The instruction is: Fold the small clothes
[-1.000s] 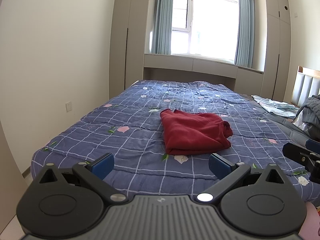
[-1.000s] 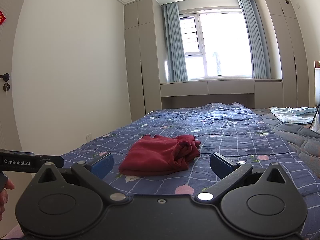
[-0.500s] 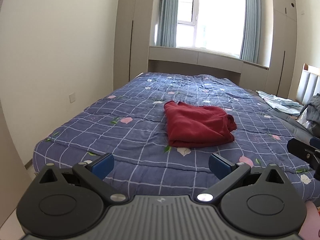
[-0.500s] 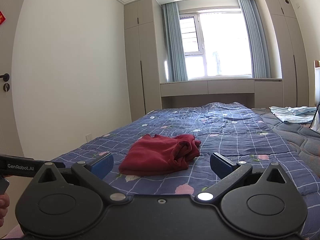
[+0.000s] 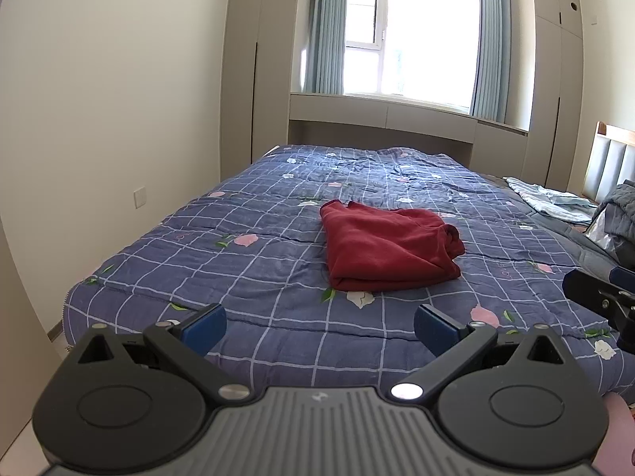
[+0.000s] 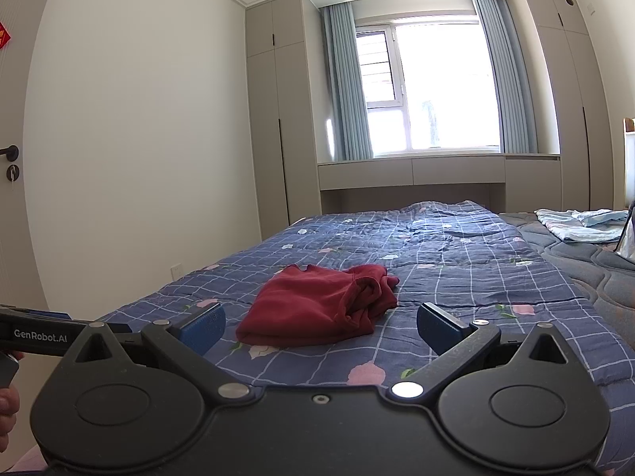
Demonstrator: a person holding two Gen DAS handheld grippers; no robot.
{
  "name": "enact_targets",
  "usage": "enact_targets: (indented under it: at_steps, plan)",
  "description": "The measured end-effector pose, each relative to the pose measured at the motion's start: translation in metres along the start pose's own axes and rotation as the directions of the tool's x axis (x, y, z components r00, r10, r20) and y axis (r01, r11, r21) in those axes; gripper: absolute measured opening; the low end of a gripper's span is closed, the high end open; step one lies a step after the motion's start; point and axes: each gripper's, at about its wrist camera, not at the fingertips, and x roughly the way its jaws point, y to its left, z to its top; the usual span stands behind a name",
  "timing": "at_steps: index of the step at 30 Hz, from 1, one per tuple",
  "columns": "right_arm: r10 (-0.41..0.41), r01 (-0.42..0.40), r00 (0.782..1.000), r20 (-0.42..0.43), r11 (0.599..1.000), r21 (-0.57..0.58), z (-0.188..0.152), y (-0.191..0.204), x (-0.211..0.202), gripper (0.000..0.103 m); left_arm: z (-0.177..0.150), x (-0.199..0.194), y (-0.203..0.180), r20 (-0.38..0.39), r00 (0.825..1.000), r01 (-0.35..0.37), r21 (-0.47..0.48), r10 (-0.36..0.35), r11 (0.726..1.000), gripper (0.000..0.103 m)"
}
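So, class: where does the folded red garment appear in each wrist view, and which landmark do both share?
Left wrist: red garment right of centre on the blue quilt.
Right wrist: red garment centre, between the open fingers.
Shared landmark: the window.

It is a home bedroom: a bed (image 5: 254,261) with a checked quilt, built-in wardrobes (image 6: 274,119), a curtained window (image 6: 428,87).

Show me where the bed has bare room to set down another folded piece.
Bare quilt lies between the red garment and the wall-side edge, and in the strip between the garment and the near edge. Beyond the garment toward the window is free too. It is crowded by the headboard: light blue cloth and grey bedding. Left gripper and right gripper are open, empty.
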Motion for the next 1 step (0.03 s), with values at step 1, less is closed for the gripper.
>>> enact_targets:
  at_steps: [1]
  plan:
    - [0.000, 0.000, 1.000, -0.002, 1.000, 0.000, -0.0006, 0.0003, 0.0002, 0.102, 0.0000, 0.0000, 0.0001, -0.001, 1.000, 0.000, 0.000, 0.000, 1.000, 0.103]
